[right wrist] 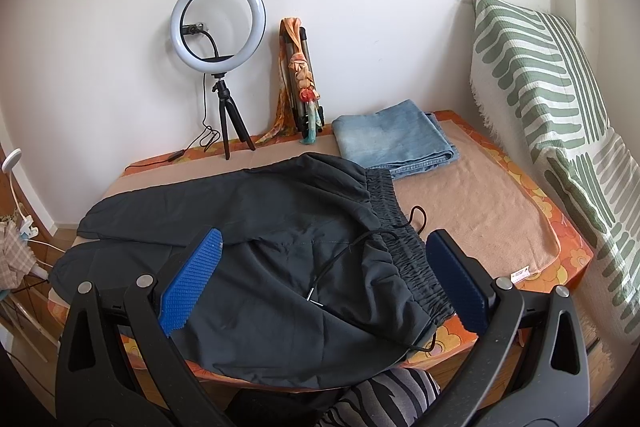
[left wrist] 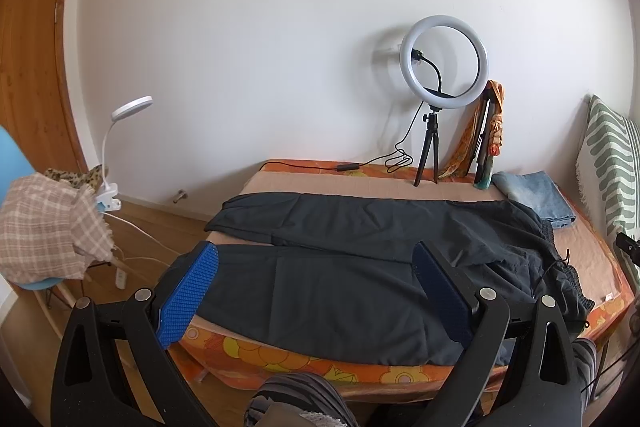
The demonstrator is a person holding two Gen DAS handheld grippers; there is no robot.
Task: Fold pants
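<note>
Left wrist view: left gripper (left wrist: 316, 291) spread wide, nothing between the blue pads (left wrist: 192, 293), hovering above the near pant leg. Black pants (left wrist: 340, 267) lie flat on the table (left wrist: 592, 259), both legs running out to 9 o'clock, waistband off at 3 o'clock. Legs sit side by side, slight gap between them toward the cuffs. Ring light (left wrist: 444, 63) on its tripod at 1 o'clock by the wall, folded jeans (left wrist: 532, 197) at 2 o'clock.

Right wrist view: right gripper (right wrist: 324, 279) also wide, empty, framing the waistband (right wrist: 400, 239) and the loose drawstring (right wrist: 360, 267). Pants fill the centre, legs trailing to 9 o'clock. Jeans at 12 o'clock, touching or just overlapping the far waistband corner; can't tell which. Striped cushion (right wrist: 552, 99) at 2 o'clock.

Step, my read: pants spread, no fold made yet, both tools staged for first grab. Next move likely needs left on the near cuff, right on the near waistband corner, then lay the near leg over the far one. Watch the drawstring.
</note>
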